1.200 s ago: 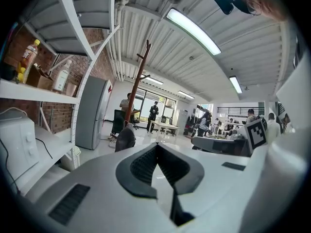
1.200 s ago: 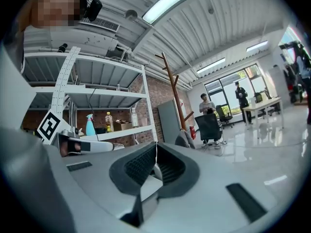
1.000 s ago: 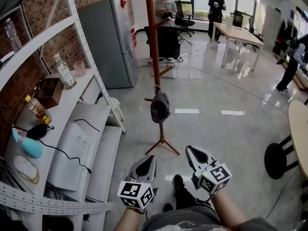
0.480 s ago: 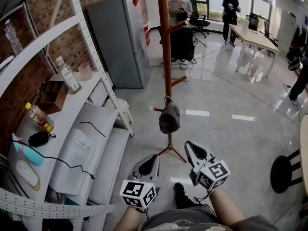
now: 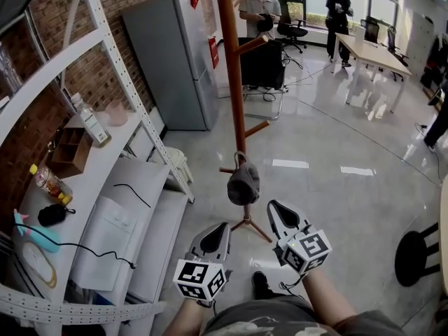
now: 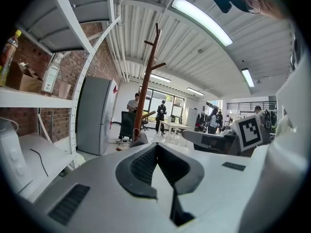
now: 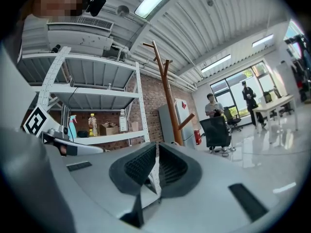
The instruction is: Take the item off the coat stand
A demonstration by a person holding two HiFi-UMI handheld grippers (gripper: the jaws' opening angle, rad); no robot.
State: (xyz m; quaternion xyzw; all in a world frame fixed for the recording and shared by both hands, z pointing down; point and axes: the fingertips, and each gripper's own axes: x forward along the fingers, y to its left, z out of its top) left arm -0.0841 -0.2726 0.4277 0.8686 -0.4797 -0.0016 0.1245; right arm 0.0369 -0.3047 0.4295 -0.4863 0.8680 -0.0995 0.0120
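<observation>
A tall brown wooden coat stand point(image 5: 229, 68) rises from the shiny floor just ahead of me. A dark grey cap point(image 5: 243, 184) hangs from one of its low pegs. My left gripper point(image 5: 220, 227) is shut and empty, below and slightly left of the cap, apart from it. The right gripper point(image 5: 274, 207) is also shut and empty, close to the cap's lower right. In the left gripper view the stand point(image 6: 145, 84) and the cap point(image 6: 139, 140) peek over the closed left gripper point(image 6: 156, 146). The right gripper view shows the stand point(image 7: 168, 98) beyond the closed right gripper point(image 7: 157, 146).
A white metal shelf rack point(image 5: 122, 82) fills the left, holding bottles point(image 5: 89, 121), a cardboard box point(image 5: 66, 149) and cables. A grey fridge point(image 5: 175, 58) stands behind it. People point(image 5: 260, 5), an office chair point(image 5: 260, 61) and tables point(image 5: 378, 51) are at the back; a black stool base point(image 5: 420, 257) is at right.
Both grippers have come forward toward the coat stand, staying shut. The cap now hangs much nearer their tips than a second ago.
</observation>
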